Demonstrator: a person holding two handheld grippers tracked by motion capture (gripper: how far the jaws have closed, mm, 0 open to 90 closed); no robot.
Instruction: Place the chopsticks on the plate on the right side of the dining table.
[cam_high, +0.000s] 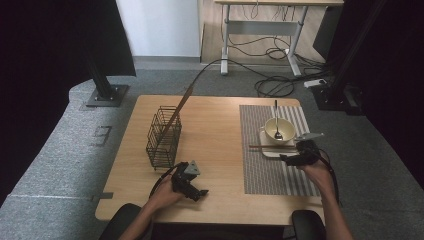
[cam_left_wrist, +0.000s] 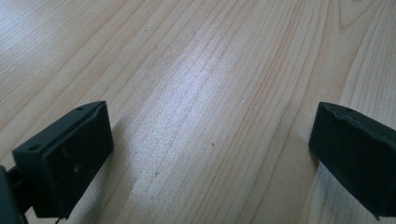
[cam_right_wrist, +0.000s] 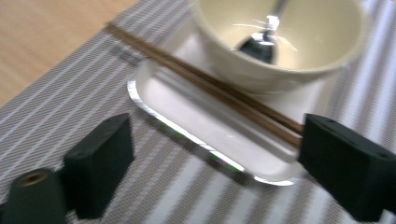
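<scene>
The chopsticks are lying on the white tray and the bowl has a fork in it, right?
Not quite. It is a spoon in the bowl, as the right gripper view shows. The chopsticks do lie across the white tray.

High view: table (cam_high: 215, 150) evenly lit from above, corners and side edges drop to near black, overall bit soft and low-res. Wire basket (cam_high: 163, 137) throws only faint shadow.

Left gripper view: bright sheen patch on wood mid-frame, grain sharp there, both jaws dark, soft short shadows beside them.

Right gripper view: noticeably blurry, smeared. Glare streaks on spoon (cam_right_wrist: 261, 39) inside bowl (cam_right_wrist: 299, 60), bright rim glint along tray (cam_right_wrist: 196, 112) edge. Chopsticks (cam_right_wrist: 201, 81) soft, placemat (cam_right_wrist: 70, 112) stripes fuzzy.
</scene>
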